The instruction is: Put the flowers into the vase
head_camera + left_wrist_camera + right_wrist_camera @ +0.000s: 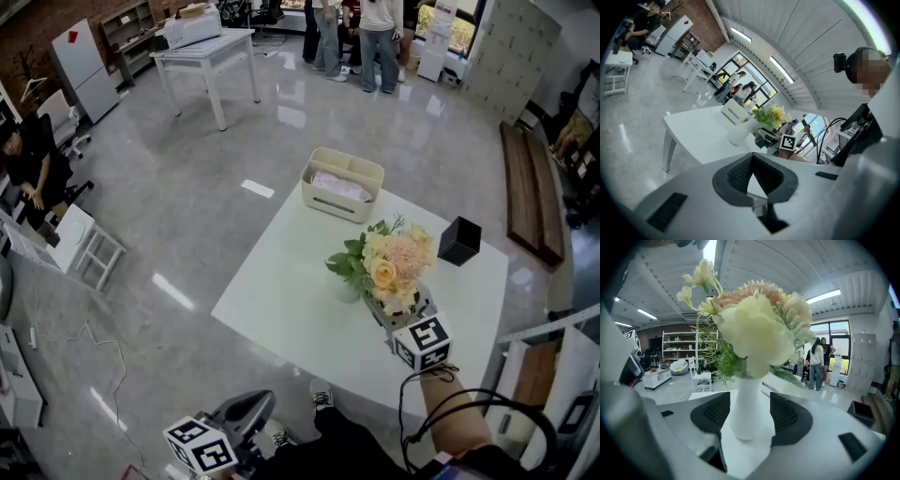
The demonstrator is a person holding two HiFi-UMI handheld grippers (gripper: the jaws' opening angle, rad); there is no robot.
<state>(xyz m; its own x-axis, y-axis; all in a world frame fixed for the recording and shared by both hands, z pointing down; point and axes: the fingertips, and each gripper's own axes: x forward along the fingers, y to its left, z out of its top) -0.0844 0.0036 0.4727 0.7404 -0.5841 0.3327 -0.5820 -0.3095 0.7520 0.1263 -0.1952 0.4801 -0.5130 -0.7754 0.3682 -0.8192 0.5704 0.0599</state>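
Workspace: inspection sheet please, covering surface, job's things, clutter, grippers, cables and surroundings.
Surface: white table, mostly bare.
Job's things: flowers already upright in the vase.
Clutter: cream box at the far edge; black box to the right.
Grippers: right gripper has jaws either side of the vase, contact unclear; left gripper shut, empty, off the table.
Cables: black cable by the right arm.
Surroundings: grey floor; people standing far off.
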